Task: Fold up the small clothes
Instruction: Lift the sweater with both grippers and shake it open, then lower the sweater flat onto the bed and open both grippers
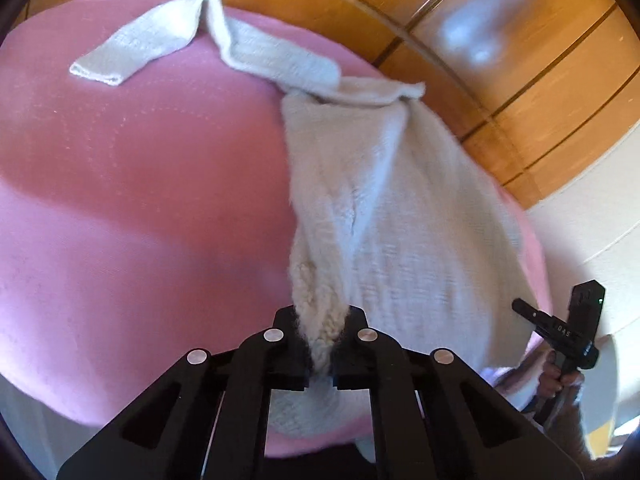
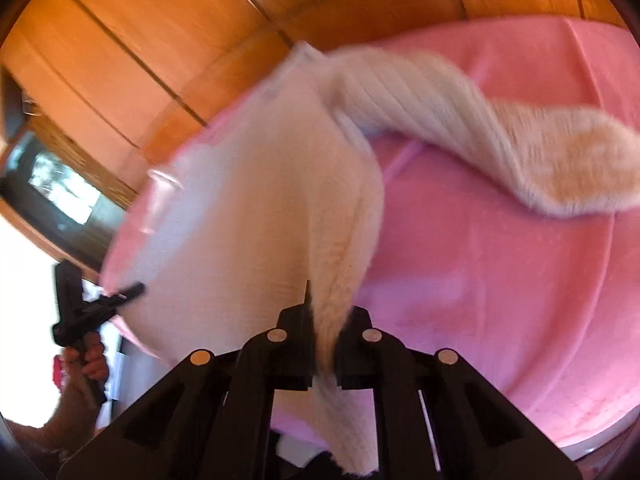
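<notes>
A small cream knitted sweater [image 1: 384, 208] hangs stretched over a pink cloth-covered surface [image 1: 132, 184]. My left gripper [image 1: 320, 344] is shut on a bunched edge of the sweater. One sleeve [image 1: 132, 48] trails on the pink cloth at the far left. In the right wrist view my right gripper [image 2: 325, 344] is shut on another edge of the same sweater [image 2: 248, 216], and a sleeve [image 2: 520, 148] swings blurred to the right above the pink surface [image 2: 500, 280]. Each gripper shows in the other's view, the right one [image 1: 568, 332] and the left one [image 2: 80, 312].
A wooden plank floor [image 1: 500, 40] lies beyond the pink surface. A pale wall or cabinet [image 1: 592, 208] stands at the right of the left wrist view. A dark window or door frame [image 2: 60, 196] is at the left of the right wrist view.
</notes>
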Demonstrator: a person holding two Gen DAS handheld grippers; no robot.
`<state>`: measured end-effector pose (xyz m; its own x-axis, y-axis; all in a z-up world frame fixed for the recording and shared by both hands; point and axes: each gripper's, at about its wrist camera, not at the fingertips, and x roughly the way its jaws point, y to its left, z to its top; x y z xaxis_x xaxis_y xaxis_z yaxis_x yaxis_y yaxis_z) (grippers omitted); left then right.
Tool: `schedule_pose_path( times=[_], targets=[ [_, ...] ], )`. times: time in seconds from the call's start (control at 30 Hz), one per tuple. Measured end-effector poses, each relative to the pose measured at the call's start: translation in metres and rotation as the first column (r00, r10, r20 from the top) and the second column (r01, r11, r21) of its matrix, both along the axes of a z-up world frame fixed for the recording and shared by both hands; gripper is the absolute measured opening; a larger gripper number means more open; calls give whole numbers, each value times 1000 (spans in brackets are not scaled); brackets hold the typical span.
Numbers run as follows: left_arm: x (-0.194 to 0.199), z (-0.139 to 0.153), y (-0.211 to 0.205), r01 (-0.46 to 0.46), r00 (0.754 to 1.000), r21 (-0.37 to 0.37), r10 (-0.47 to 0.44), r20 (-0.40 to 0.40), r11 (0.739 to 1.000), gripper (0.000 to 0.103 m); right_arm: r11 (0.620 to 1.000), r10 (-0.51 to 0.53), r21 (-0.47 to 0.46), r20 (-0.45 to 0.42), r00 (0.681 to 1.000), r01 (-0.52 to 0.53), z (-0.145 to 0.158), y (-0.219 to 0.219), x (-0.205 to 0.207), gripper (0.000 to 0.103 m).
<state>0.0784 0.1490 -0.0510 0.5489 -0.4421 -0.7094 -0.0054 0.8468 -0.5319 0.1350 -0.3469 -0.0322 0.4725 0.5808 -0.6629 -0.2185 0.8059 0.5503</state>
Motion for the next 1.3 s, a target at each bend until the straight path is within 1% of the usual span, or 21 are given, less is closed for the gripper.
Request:
schedule_pose_path(
  times=[0.07, 0.1, 0.17, 0.23, 0.3, 0.33, 0.4, 0.47, 0.53, 0.63, 0.7, 0.73, 0.77, 0.8, 0.9, 0.93, 0.97, 1.0, 1.07, 1.13, 1.3],
  targets=[
    [-12, 14, 2, 10, 1000, -2, -10, 16, 1000, 5, 999, 25, 36, 51, 998, -27, 21, -7, -12, 5],
    [-19, 18, 2, 17, 1000, 23, -18, 14, 1000, 5, 999, 43, 30, 60, 997, -45, 27, -9, -18, 5],
    [-22, 16, 0, 7, 1000, 108, -6, -12, 994, 5, 998, 56, -25, 41, 998, -55, 22, -14, -25, 5],
    [-18, -2, 1, -9, 996, 163, 24, -89, 987, 8, 993, 67, -93, -20, 998, -69, 1, -10, -24, 6],
    [-14, -10, 4, -58, 988, 196, 84, -129, 979, 30, 989, 60, -135, -44, 997, -65, -11, -7, -23, 11],
    [-14, -8, 8, -76, 988, 170, 97, -121, 982, 33, 988, 40, -145, -41, 998, -45, -13, -11, -24, 14],
    [-13, 4, 16, -142, 983, 162, 158, -89, 976, 46, 988, -21, -153, -9, 1000, 19, -8, -25, -25, 33],
    [-11, 19, 18, -181, 981, 189, 190, -29, 965, 46, 968, -131, -210, 56, 990, 140, 0, -48, -26, 38],
    [-6, 34, 12, -187, 982, 187, 184, 33, 964, 46, 915, -211, -322, 134, 968, 244, 5, -64, -23, 40],
    [10, 50, -15, -136, 988, 171, 121, 98, 976, 46, 848, -238, -433, 203, 950, 305, -2, -72, -10, 40],
    [16, 57, -34, -92, 989, 195, 67, 132, 976, 46, 834, -206, -471, 217, 954, 287, -14, -62, 4, 40],
    [20, 60, -50, -54, 988, 219, 20, 153, 974, 48, 826, -186, -491, 227, 956, 277, -19, -56, 11, 41],
    [23, 61, -63, -24, 986, 236, -16, 165, 971, 56, 810, -173, -518, 241, 955, 277, -24, -54, 16, 43],
    [27, 61, -75, 0, 984, 245, -43, 173, 970, 61, 784, -160, -554, 256, 953, 280, -30, -47, 22, 43],
    [43, 50, -110, 81, 981, 215, -116, 153, 973, 61, 752, -133, -600, 269, 954, 274, -45, -36, 41, 42],
    [50, 43, -124, 113, 980, 202, -142, 137, 973, 61, 723, -132, -627, 284, 950, 288, -49, -35, 46, 40],
    [54, 37, -133, 134, 978, 196, -161, 130, 971, 61, 709, -138, -639, 287, 948, 297, -50, -36, 48, 23],
    [56, 33, -143, 155, 976, 197, -181, 122, 968, 61, 712, -152, -635, 277, 949, 299, -48, -42, 53, 6],
    [64, 24, -165, 207, 967, 202, -231, 103, 957, 61, 735, -175, -602, 275, 945, 312, -37, -51, 52, 6],
    [68, 20, -184, 257, 954, 212, -283, 103, 943, 61, 771, -217, -533, 296, 930, 349, -7, -72, 42, 6],
    [78, 10, -211, 340, 926, 231, -367, 86, 911, 61, 767, -275, -468, 379, 883, 439, 68, -115, 35, 5]
  ],
)
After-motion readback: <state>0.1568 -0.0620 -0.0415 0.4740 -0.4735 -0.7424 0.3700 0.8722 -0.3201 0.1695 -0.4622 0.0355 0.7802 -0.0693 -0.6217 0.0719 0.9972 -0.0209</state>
